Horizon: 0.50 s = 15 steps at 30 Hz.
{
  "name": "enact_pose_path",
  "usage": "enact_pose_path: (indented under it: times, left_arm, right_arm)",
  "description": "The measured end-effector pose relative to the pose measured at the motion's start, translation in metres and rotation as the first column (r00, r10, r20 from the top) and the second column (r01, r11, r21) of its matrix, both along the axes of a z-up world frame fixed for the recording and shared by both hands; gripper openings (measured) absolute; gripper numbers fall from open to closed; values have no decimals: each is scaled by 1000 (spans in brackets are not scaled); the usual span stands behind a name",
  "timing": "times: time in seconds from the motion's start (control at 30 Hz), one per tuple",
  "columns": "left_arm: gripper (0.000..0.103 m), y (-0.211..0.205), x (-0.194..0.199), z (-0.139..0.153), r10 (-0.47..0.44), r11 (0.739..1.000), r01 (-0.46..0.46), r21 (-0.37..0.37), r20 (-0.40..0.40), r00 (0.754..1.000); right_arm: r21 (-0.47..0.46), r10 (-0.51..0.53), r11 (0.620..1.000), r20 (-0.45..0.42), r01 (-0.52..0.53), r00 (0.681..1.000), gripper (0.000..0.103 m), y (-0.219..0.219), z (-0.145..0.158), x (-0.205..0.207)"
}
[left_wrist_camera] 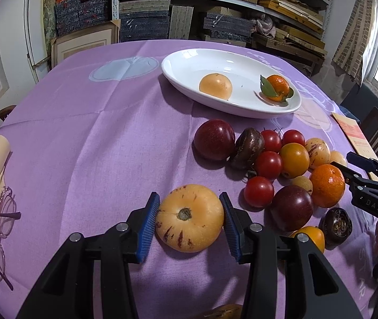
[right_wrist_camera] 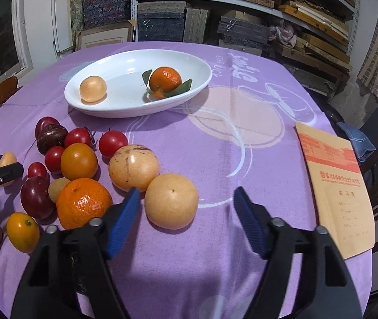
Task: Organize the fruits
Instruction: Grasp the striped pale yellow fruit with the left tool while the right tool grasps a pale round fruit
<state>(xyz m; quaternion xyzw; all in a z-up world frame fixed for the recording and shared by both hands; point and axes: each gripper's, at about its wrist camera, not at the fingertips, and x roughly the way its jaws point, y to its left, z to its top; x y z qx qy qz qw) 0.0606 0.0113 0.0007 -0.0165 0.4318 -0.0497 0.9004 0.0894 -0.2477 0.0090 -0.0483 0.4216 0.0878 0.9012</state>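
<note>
Only two fruits sat in white dish (left_wrist_camera: pixel 178 79) near tabletop's far edge; pile (left_wrist_camera: pixel 282 159) still waited. Left gripper (left_wrist_camera: pixel 190 219) clamped streaked yellow fruit (left_wrist_camera: pixel 190 218); right gripper (right_wrist_camera: pixel 186 220) half-wide around pale round fruit (right_wrist_camera: pixel 171 200), not gripping.

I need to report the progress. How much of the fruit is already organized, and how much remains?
Done: only two fruits lie in the white dish, a pale round fruit and a leafy tangerine.

In hand: the left gripper is clamped on a yellow streaked fruit on the purple cloth. The right gripper is open around a pale round one.

Left: the pile of tomatoes, plums and others.
</note>
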Motion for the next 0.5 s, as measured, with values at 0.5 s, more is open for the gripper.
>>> enact_pose_path:
  times: [0.5]
  left_arm:
    - [47, 3, 0, 0, 7, 1000, -7, -10, -3, 1000]
  right_arm:
    - [40, 11, 999, -17, -11, 1000, 42, -1, -7, 0]
